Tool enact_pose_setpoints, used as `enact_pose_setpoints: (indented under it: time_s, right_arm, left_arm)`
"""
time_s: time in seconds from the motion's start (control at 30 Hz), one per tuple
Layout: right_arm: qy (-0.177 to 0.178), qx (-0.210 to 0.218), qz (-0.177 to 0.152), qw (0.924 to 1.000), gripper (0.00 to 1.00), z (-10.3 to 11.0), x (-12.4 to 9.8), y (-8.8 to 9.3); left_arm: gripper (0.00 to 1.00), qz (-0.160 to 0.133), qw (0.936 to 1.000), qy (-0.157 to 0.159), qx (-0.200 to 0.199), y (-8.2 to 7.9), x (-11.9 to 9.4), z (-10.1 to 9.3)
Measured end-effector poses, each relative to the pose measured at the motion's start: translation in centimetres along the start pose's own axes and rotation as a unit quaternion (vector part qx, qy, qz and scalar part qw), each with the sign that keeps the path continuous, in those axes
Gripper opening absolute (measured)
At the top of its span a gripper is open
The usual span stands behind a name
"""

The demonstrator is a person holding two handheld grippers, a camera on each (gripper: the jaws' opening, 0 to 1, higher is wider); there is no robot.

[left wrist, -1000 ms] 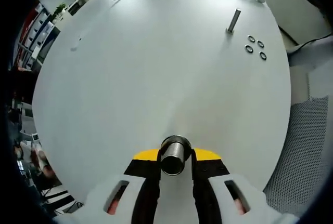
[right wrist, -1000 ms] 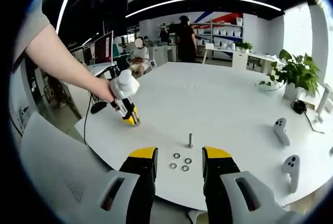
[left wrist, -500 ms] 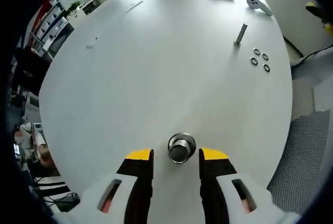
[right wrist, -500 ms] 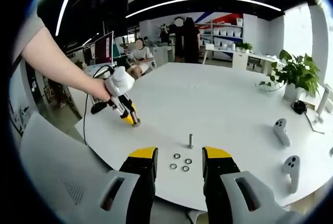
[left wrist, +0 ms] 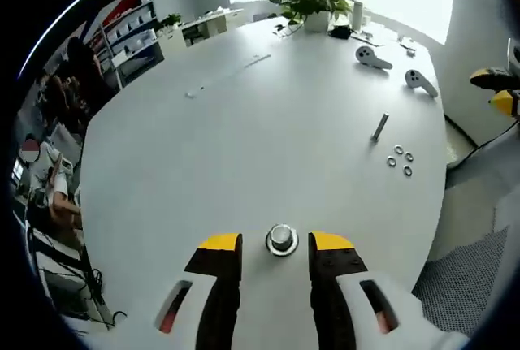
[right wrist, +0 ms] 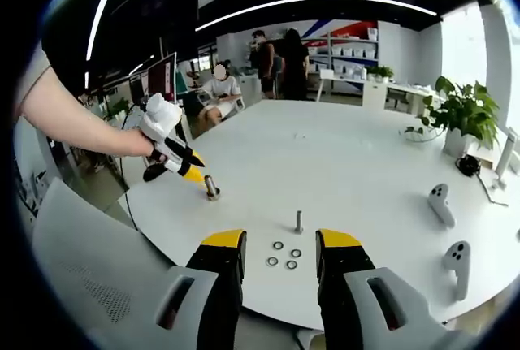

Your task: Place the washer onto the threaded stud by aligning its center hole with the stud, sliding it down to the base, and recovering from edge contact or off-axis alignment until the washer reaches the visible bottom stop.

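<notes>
In the right gripper view, the left gripper [right wrist: 188, 170] is seen at the far left, held in a person's hand [right wrist: 136, 144] above the near-left edge of the round white table [right wrist: 357, 155]; its yellow-tipped jaws are spread and grip nothing. Just to its right a short metal cylinder [right wrist: 211, 187] is stood upright on the table, apart from those jaws. Further right, the slim threaded stud [right wrist: 298, 221] is stood upright near the table's front edge, and four washers [right wrist: 283, 255] are laid flat in a small cluster just in front of it, none of them on the stud. The right gripper [right wrist: 278, 254] is held low before the table edge with its jaws wide apart and empty; the washers are framed between its yellow tips and the stud is seen just beyond them. Two white controllers [right wrist: 444, 222] are laid at the right side of the table, and a potted plant [right wrist: 463, 114] is placed at its far right edge. In the left gripper view, the left gripper [left wrist: 275, 243] is shown open with the metal cylinder [left wrist: 281, 239] framed between its tips, while the stud [left wrist: 379, 127] and washers [left wrist: 399, 159] are seen well apart, toward the upper right.
</notes>
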State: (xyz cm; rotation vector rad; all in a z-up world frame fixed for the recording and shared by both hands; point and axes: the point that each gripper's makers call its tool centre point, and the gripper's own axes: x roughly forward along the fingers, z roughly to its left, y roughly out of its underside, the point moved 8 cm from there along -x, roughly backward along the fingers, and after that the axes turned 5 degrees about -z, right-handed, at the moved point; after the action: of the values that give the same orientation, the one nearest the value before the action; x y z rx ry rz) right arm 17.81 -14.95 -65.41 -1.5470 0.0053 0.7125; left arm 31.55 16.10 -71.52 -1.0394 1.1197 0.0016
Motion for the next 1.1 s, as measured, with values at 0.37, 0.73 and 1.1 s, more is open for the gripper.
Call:
enact_pose_setpoints:
  time_s: [0.37,0.73,1.1]
  right_arm:
    - [-0.007,-0.004,0.008,0.9999,0.36,0.3,0.1,0.2]
    - [-0.012,-0.004,0.01,0.9999,0.36,0.4,0.0,0.3]
    - [-0.018,-0.014,0.02,0.9995,0.38,0.6,0.2,0.5]
  left_arm:
    - [0.34,-0.065,0.9974,-0.001,-0.031,0.0,-3.5,-2.4]
    - [0.36,-0.137,0.9869,-0.031,-0.08,0.6,-8.3,-2.9]
    - [0.39,-0.151,0.9824,-0.05,-0.098,2.0,-11.4,-4.2]
